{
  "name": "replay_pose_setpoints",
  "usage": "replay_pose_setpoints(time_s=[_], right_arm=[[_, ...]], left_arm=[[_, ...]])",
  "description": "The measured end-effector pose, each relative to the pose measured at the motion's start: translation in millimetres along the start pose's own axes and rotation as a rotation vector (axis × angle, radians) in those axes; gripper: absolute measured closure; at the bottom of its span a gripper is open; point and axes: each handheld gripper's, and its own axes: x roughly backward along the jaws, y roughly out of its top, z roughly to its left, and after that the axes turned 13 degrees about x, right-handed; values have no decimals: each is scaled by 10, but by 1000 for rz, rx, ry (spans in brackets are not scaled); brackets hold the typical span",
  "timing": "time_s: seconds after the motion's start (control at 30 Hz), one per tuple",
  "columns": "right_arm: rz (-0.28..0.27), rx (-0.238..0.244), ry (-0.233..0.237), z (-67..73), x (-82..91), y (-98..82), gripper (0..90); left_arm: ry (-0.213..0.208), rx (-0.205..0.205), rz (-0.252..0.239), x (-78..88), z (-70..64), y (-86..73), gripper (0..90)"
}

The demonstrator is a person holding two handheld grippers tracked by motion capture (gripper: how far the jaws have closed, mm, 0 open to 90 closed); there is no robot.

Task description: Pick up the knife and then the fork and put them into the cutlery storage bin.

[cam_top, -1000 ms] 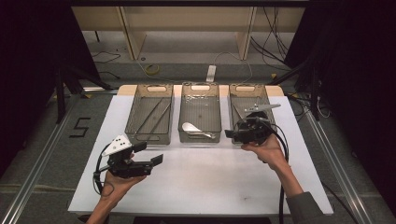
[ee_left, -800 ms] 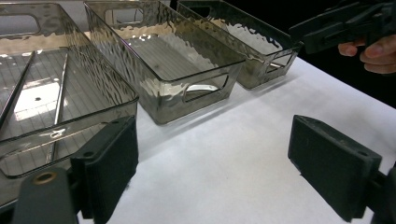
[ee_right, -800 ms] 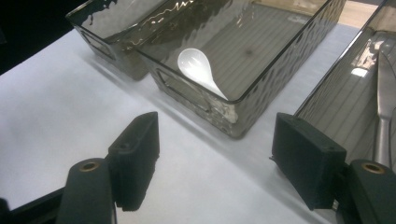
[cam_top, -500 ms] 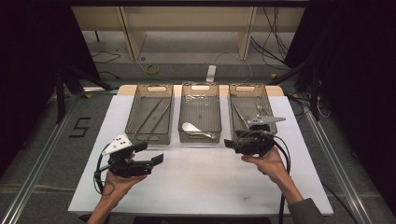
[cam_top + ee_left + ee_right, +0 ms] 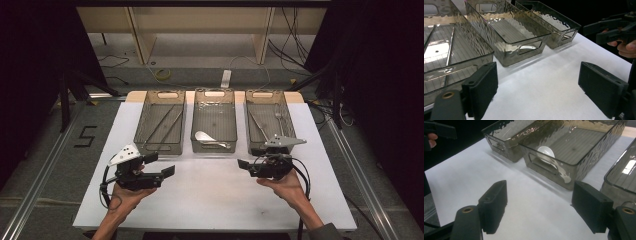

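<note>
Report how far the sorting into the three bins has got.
Done, by the look of it: the left bin holds chopsticks, the middle bin a spoon, and the right bin a fork with other slim cutlery. In hand: nothing; the left gripper and right gripper are open and empty above the table. Left: no loose cutlery lies on the table, so possibly nothing.

Only readable sign was a black "5" (image 5: pixel 87 136) marked on the grey floor (image 5: pixel 45 145), left of frame.
</note>
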Motion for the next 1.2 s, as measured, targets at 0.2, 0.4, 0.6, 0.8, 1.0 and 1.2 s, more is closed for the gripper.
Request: replay_pose_setpoints(time_s=[0.2,0.4,0.6,0.8,1.0,1.2], right_arm=[[2,-14,3,41,44,-135,273],[-15,-27,-15,74,135,-238,274],[-38,-36,-30,120,213,-330,267],[-48,-46,-35,135,257,-401,244],[-55,-57,-42,152,300,-437,215],[-49,-59,-54,173,324,-475,199]], left_arm=[[-31,18,10,-6,13,3,154],[-41,17,15,-16,1,-1,155],[-41,16,20,-20,-1,-3,154],[-40,15,25,-21,3,-5,154],[-47,15,48,-37,-3,-16,154],[-50,6,60,-49,-13,-19,154]])
